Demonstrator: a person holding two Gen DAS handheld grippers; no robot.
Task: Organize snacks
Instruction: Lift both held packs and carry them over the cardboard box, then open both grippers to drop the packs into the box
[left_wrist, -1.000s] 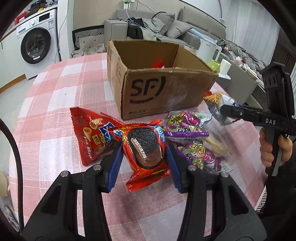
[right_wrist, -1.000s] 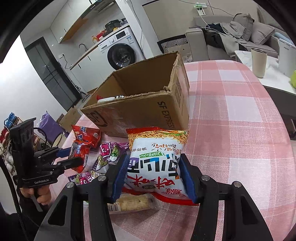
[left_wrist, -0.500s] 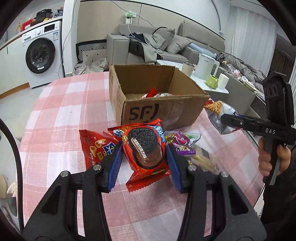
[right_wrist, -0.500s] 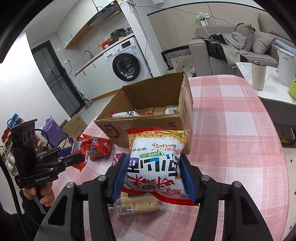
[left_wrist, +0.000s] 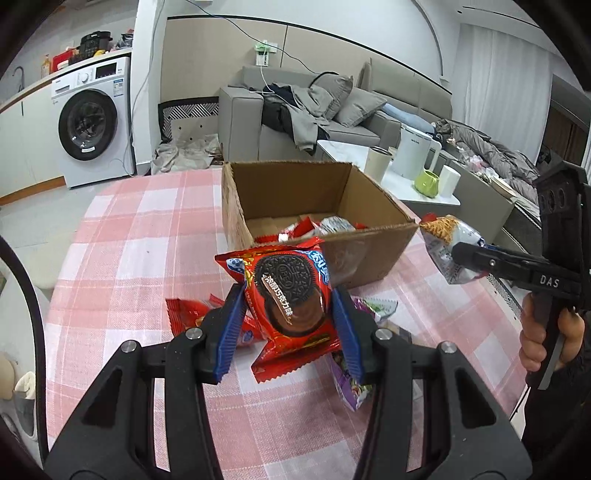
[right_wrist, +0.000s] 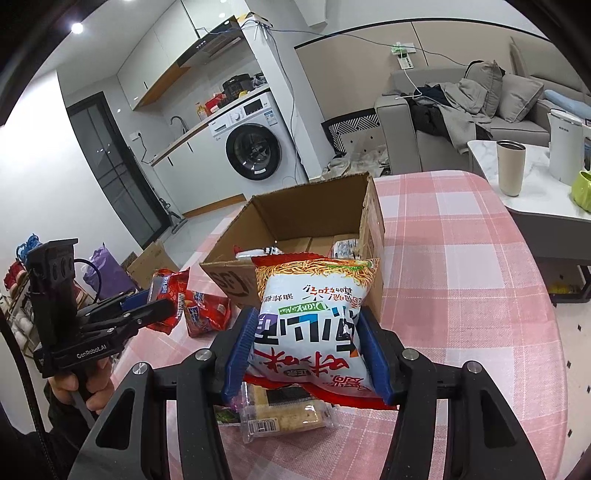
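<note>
My left gripper is shut on a red Oreo packet and holds it above the table, just in front of the open cardboard box. My right gripper is shut on a white noodle snack bag, raised near the box and its front right corner. The box holds a few snack packets. The right gripper with its bag shows at the right of the left wrist view. The left gripper with its packet shows at the left of the right wrist view.
Loose snacks lie on the pink checked tablecloth: a red packet, purple packets and a clear cracker pack. A side table with cups stands to the right. A washing machine and a sofa stand behind.
Both grippers have risen from the table with their packets, so the box's inside now shows. The remaining snacks stay on the cloth.
</note>
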